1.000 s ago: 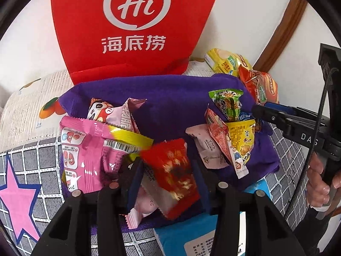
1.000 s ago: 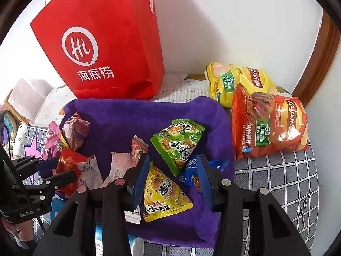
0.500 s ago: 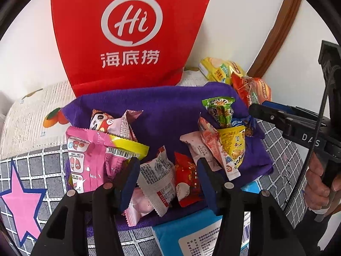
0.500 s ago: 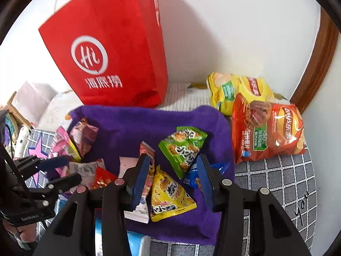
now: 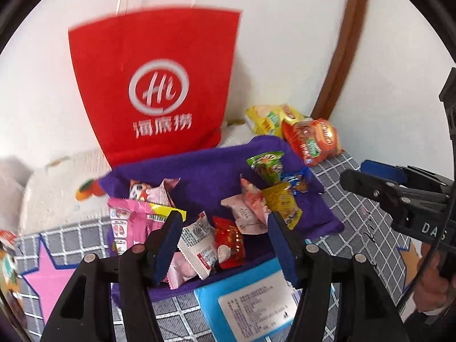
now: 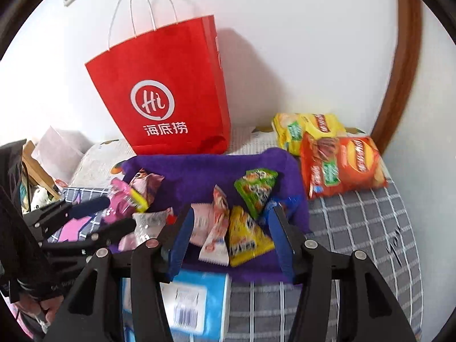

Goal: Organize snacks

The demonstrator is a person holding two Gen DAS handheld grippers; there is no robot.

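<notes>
Item: small red packet (image 5: 229, 242), held in left gripper (image 5: 225, 236) 1 s ago, now released onto purple cloth (image 5: 199, 171) w/ other small packets; both grippers have been pulled back, red bag (image 5: 159, 85) now seen whole. Left gripper: jaws apart, nothing held; right gripper (image 6: 230, 236): jaws apart, nothing held, over yellow packet (image 6: 245, 236). Est.: one drop done, next pick pending; chip bags (image 6: 339, 159) lie off cloth, right.

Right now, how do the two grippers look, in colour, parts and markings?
Both the left gripper and the right gripper have black angular frames, silver screws and blue fingertip pads. The right one bears white letters "DAS" and a thin black cable.
</notes>
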